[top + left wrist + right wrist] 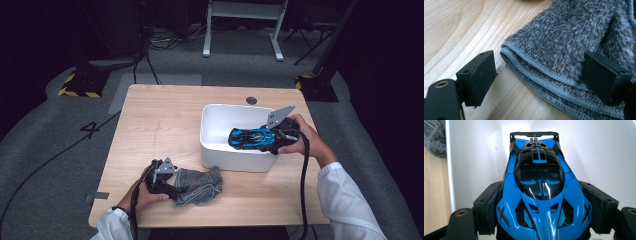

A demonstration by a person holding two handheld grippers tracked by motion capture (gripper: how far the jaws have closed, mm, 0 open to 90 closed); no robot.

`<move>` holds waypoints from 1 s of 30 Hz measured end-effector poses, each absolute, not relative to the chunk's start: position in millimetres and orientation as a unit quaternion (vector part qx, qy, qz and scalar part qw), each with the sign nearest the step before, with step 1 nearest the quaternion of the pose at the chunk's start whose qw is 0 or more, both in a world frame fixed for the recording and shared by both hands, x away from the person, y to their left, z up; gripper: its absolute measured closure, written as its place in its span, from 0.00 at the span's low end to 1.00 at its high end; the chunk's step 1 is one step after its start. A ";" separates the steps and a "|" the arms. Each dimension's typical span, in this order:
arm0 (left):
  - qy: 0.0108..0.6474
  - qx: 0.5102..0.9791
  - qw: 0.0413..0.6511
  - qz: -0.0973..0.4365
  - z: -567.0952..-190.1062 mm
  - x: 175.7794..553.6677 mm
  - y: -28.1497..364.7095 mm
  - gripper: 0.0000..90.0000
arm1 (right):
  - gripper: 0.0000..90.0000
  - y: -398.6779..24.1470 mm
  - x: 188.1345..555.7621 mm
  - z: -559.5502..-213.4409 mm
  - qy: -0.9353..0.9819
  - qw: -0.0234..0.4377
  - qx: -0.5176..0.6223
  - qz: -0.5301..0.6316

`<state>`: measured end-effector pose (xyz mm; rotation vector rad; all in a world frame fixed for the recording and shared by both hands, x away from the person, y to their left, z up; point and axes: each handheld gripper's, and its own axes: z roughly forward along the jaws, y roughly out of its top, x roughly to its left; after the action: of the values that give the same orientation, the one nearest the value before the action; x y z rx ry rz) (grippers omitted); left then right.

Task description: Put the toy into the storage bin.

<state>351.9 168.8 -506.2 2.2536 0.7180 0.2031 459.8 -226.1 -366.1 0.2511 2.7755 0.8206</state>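
A blue and black toy race car (246,137) hangs just inside the white bin (235,159), near its front right wall. My right gripper (261,140) is shut on it, and in the right gripper view the two pads press the car (540,170) on both sides of its nose, tail pointing away. A folded grey fluffy cloth (202,185) lies on the table in front of the bin. My left gripper (181,190) sits low at the cloth's left edge, open. In the left gripper view the stitched edge of the cloth (564,37) lies between the jaws.
The wooden table (160,120) has bare room on its left half. A round cable hole (251,100) sits behind the bin. The bin's white inner wall (599,150) stands close behind the car. Cables trail from both grippers over the front edge.
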 end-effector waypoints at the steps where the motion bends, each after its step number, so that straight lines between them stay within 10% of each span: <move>1: 0.281 0.880 0.375 0.079 -506.2 351.8 168.8 0.16 | 0.28 -225.6 460.6 -366.7 0.950 0.117 0.086 0.278; 30: 0.281 0.880 0.374 0.080 -506.2 351.9 168.7 0.16 | 0.28 -226.1 468.2 -369.4 0.964 0.096 0.121 0.217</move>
<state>351.9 168.7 -506.2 2.2539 0.7186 0.2042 468.2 -226.1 -369.4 0.3575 2.8557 0.6433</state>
